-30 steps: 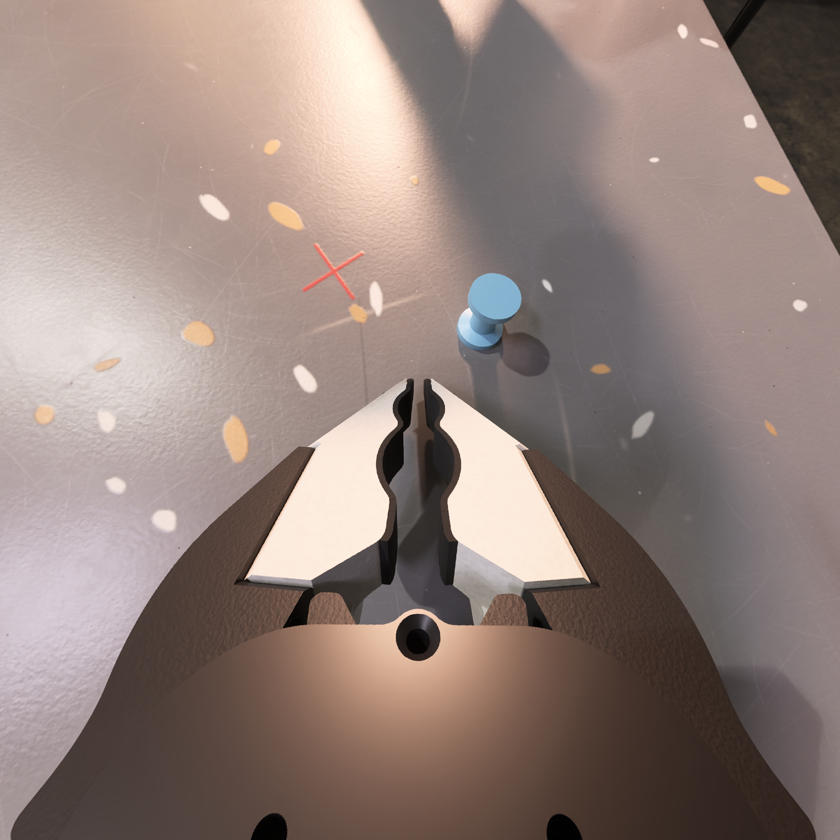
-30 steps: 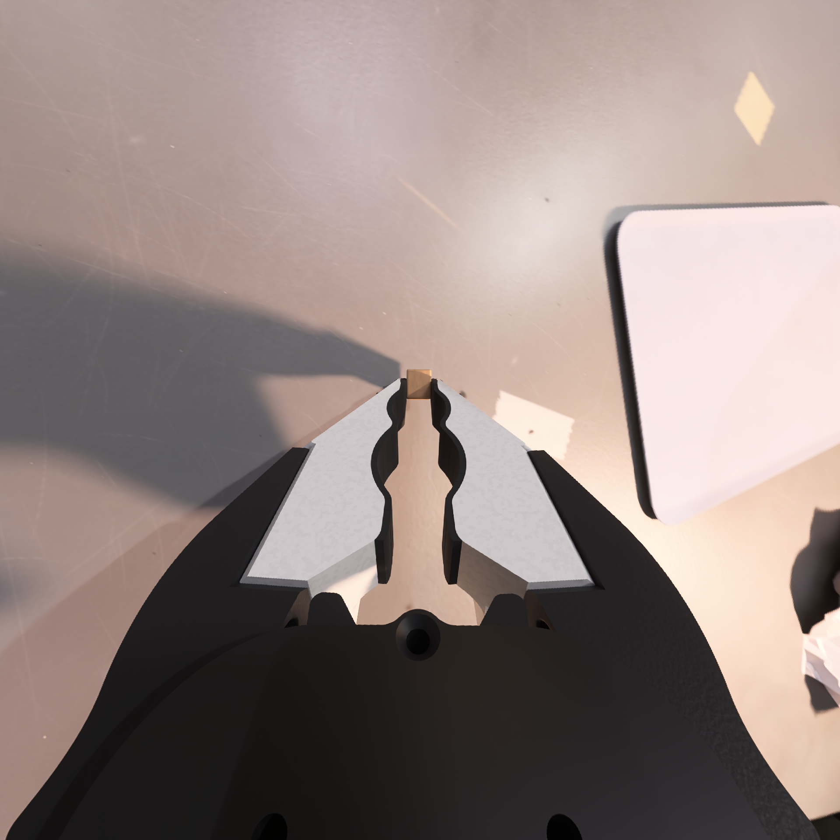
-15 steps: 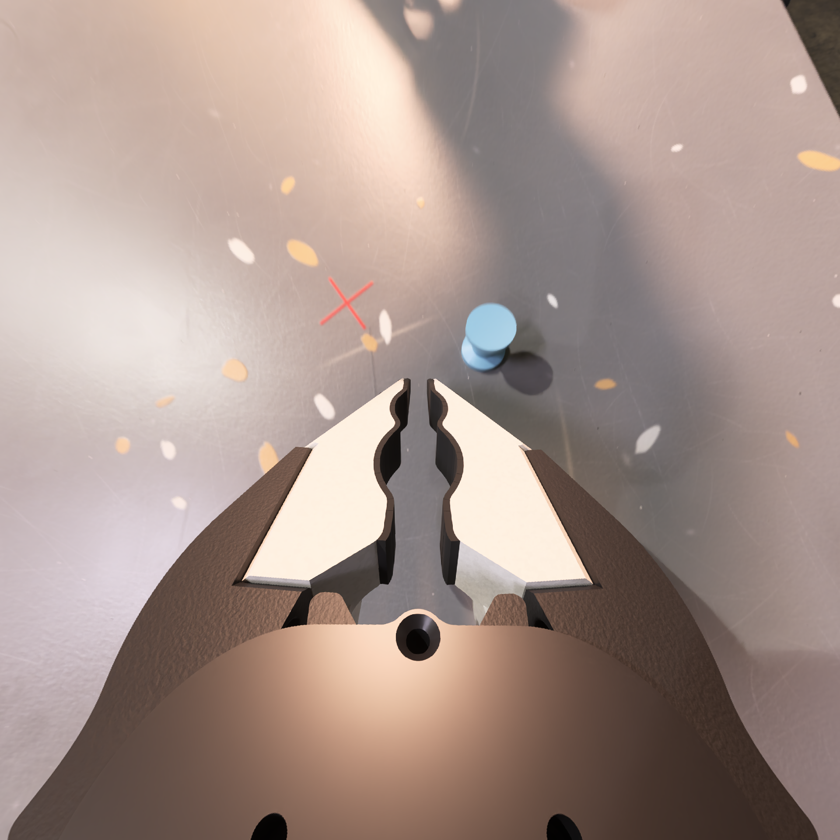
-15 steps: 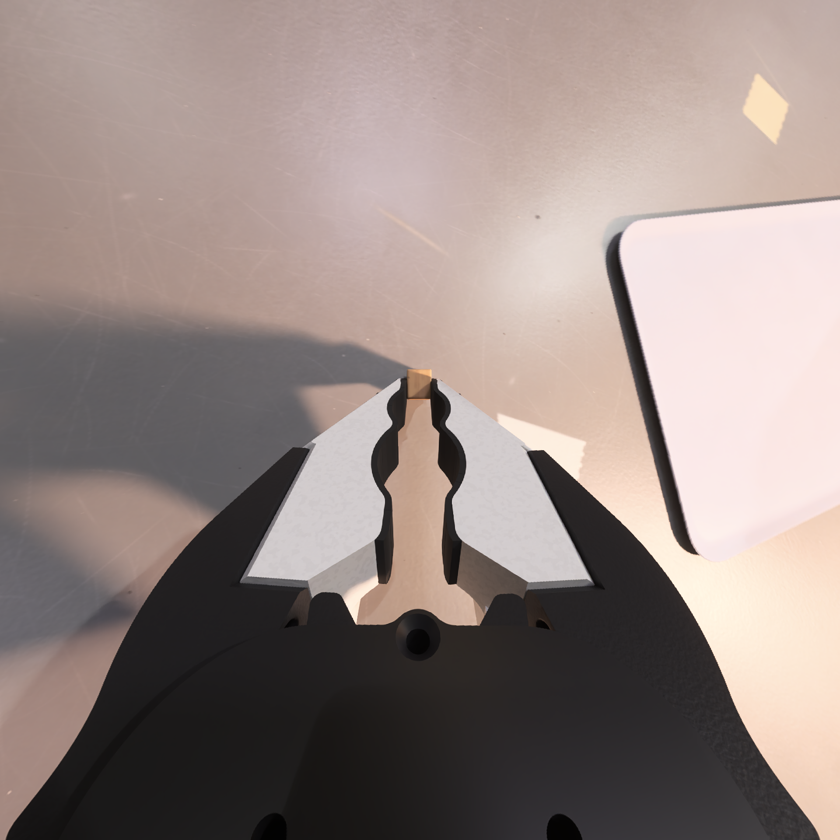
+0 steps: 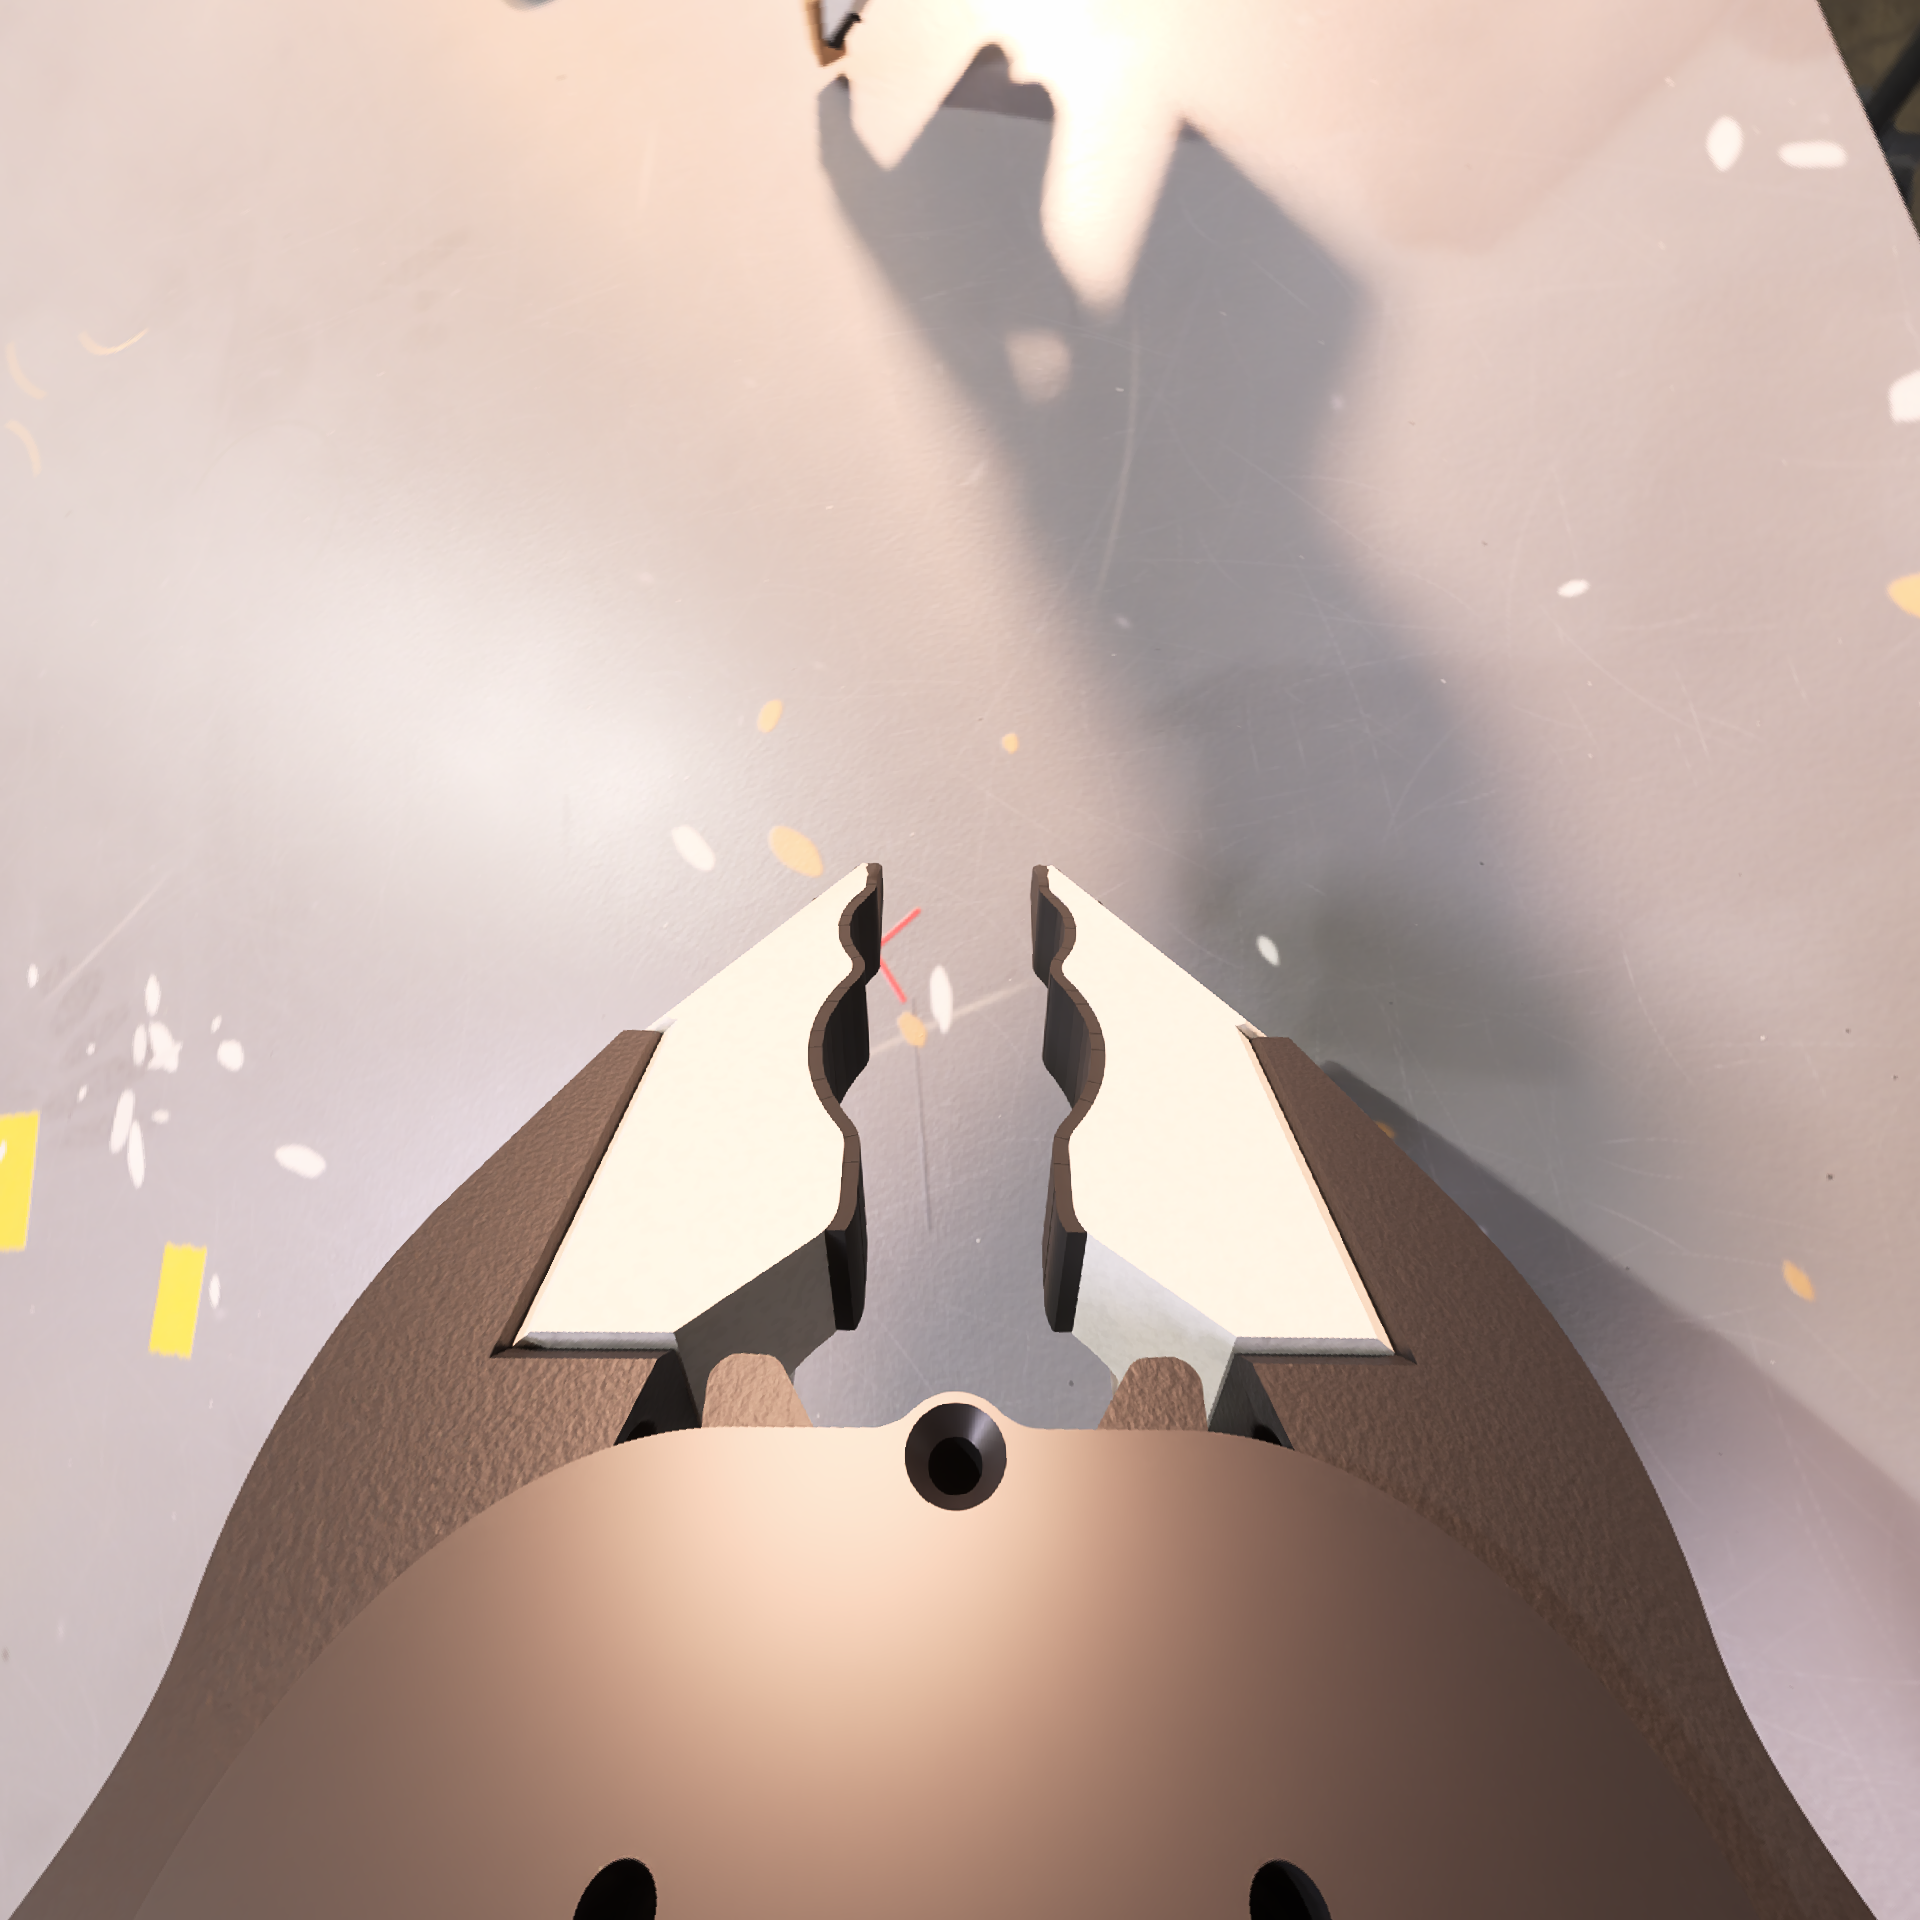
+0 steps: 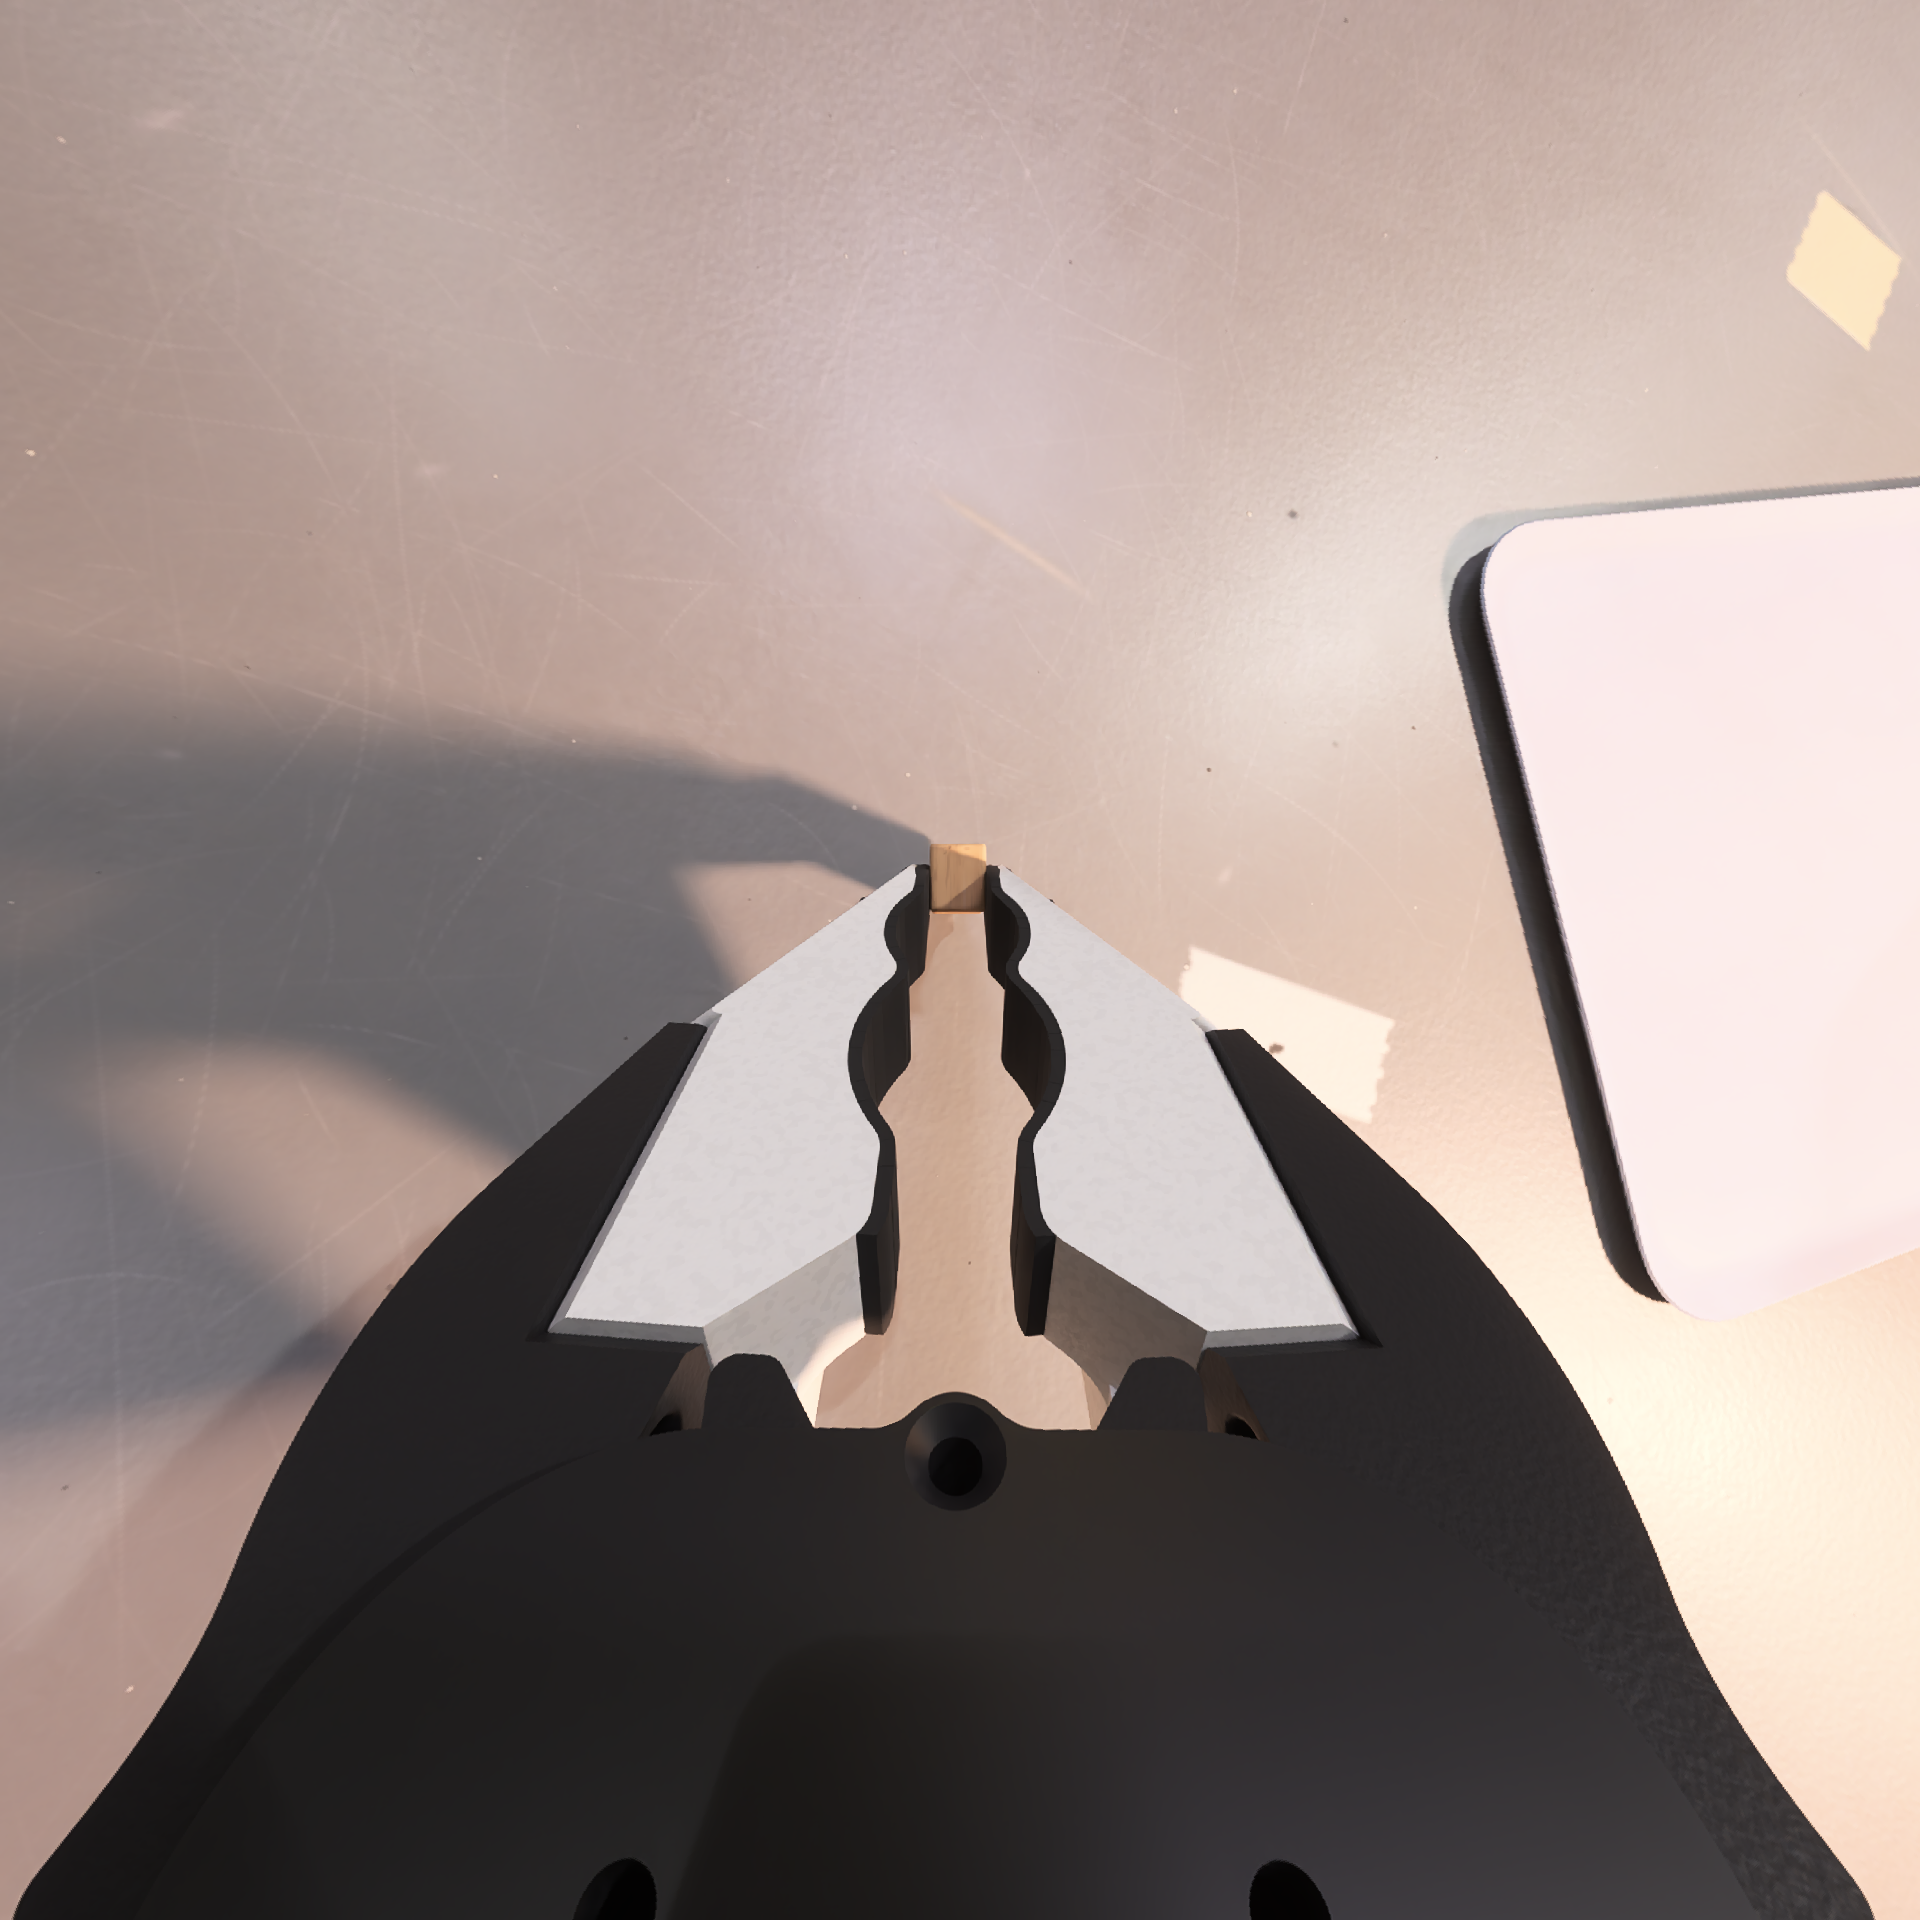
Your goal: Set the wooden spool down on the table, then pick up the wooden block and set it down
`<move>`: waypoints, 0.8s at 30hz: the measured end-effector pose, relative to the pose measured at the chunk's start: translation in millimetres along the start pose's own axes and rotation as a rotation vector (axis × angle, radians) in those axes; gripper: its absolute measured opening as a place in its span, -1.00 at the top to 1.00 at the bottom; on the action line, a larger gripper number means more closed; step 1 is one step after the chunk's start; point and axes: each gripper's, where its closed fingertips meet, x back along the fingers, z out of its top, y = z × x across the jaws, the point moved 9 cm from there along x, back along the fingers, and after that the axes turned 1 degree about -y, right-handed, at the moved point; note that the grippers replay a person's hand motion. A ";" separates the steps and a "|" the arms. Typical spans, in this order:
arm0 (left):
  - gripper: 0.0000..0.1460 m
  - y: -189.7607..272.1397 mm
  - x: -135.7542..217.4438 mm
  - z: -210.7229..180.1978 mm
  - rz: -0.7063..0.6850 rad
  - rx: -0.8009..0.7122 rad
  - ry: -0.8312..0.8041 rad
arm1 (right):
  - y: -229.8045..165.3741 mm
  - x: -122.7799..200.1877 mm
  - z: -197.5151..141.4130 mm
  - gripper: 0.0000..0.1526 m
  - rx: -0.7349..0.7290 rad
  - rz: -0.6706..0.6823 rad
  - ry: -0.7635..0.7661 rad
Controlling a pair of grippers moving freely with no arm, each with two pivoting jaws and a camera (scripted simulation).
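My left gripper is open and empty above the grey table. A red cross mark on the table shows partly between its fingers, half hidden by the left finger. The blue spool seen earlier is not visible in either view now. My right gripper is shut on a small light wooden block, pinched at the very fingertips and held above the table.
A white rounded slab lies on the table to the right of my right gripper. Pale tape patches lie near it. Yellow tape strips lie at the left, and the table's edge runs at the far right.
My left gripper has opened from nearly shut and shifted, so the blue spool has left its view and the red cross sits between the fingers. My right gripper still holds the block; the white slab slid right.
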 end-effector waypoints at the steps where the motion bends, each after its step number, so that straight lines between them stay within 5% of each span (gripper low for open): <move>1: 0.61 -2.4 3.3 -1.2 0.012 0.025 0.007 | 0.6 -1.4 -0.7 0.87 0.000 -0.001 -0.001; 16: 0.68 -0.9 26.6 -50.7 0.077 0.248 0.063 | -19.7 2.8 3.0 0.87 0.045 0.085 -0.018; 24: 0.70 0.1 25.9 -70.1 0.102 0.294 0.118 | -72.4 10.9 15.9 0.87 0.280 0.432 0.029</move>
